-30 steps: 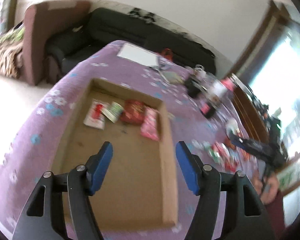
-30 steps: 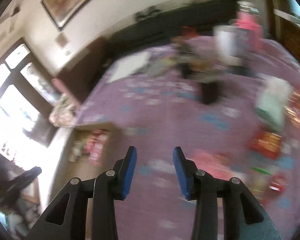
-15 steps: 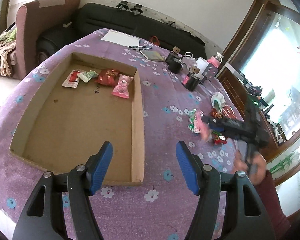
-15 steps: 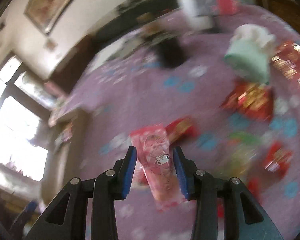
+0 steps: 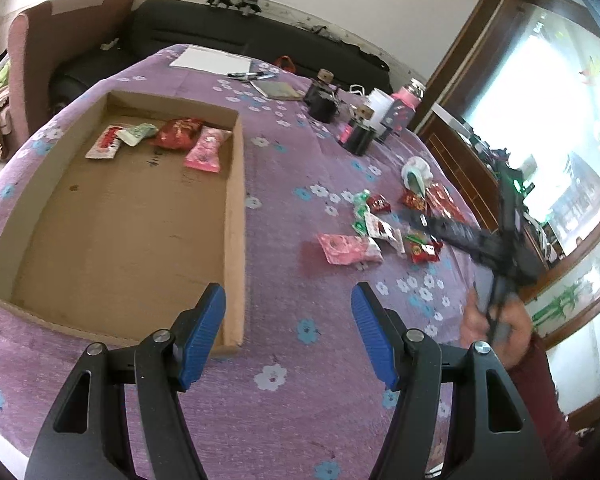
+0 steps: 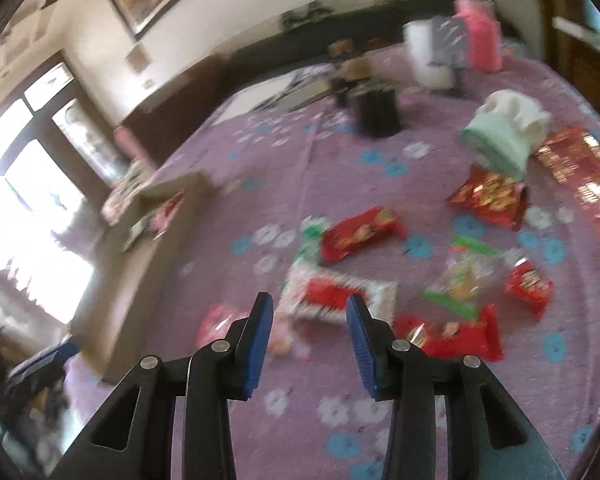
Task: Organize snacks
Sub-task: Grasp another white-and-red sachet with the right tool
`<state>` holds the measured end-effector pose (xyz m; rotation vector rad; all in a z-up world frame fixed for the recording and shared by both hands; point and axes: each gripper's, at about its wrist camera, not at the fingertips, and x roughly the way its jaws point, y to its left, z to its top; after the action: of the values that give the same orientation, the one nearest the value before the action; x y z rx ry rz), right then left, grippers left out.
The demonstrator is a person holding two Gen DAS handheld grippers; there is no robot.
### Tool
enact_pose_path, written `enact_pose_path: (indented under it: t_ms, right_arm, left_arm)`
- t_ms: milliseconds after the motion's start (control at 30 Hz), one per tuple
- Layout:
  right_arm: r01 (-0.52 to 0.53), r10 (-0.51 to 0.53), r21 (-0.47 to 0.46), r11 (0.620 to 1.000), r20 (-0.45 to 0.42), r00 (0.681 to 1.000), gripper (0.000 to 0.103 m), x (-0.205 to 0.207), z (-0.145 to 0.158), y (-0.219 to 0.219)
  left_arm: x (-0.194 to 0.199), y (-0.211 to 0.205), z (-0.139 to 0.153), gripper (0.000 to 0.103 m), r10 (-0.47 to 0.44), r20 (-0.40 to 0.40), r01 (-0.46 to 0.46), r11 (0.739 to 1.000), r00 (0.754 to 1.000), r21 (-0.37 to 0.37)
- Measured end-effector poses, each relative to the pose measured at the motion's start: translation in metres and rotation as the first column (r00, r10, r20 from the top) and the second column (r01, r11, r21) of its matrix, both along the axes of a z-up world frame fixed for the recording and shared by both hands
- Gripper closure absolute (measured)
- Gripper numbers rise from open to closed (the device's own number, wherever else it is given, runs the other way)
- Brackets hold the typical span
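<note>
A shallow cardboard tray (image 5: 236,216) lies on the purple flowered tablecloth, with several snack packets at its far end, among them a pink one (image 5: 206,154). My left gripper (image 5: 288,304) is open and empty above the tray's near right corner. Loose snacks lie to the right: a pink packet (image 5: 348,249), a white-and-red packet (image 6: 336,294), and red packets (image 6: 360,232). My right gripper (image 6: 310,308) is open and empty, hovering just above the white-and-red packet; it also shows in the left wrist view (image 5: 416,220).
A green-and-white pouch (image 6: 504,136), a black cup (image 6: 378,114), a white container (image 6: 426,52) and a pink bottle (image 6: 478,40) stand at the far side. Paper and pens (image 5: 212,60) lie beyond the tray. A black sofa (image 5: 228,24) is behind the table.
The right gripper had the pink packet between its fingers half a second ago; now it is empty and further over the loose snacks. The left gripper drew back and right from the tray.
</note>
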<state>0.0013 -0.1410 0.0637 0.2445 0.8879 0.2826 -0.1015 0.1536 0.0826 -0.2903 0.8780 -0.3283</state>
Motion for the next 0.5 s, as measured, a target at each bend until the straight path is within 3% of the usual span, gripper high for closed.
enact_pose_path:
  t_ms: [133, 300, 400, 500]
  right_arm:
    - [0.073, -0.073, 0.003, 0.997, -0.026, 0.997, 0.058, 0.030, -0.007, -0.002]
    - [0.000, -0.005, -0.044, 0.999, -0.117, 0.993, 0.059, 0.028, -0.030, 0.013]
    - [-0.066, 0.064, -0.009, 0.998, -0.158, 0.985, 0.060, 0.008, -0.032, 0.013]
    - [-0.106, 0.124, 0.101, 0.989, -0.192, 0.974, 0.058, -0.006, -0.030, 0.000]
  left_arm:
    - [-0.003, -0.011, -0.002, 0.038, -0.026, -0.005, 0.026, 1.000, 1.000, 0.014]
    - [-0.004, -0.016, -0.002, 0.038, -0.048, 0.007, 0.048, 0.998, 0.999, 0.029]
    - [-0.003, -0.018, -0.002, 0.038, -0.059, 0.009, 0.059, 0.998, 0.998, 0.033]
    - [0.000, -0.024, -0.003, 0.038, -0.083, 0.019, 0.083, 0.996, 0.996, 0.034]
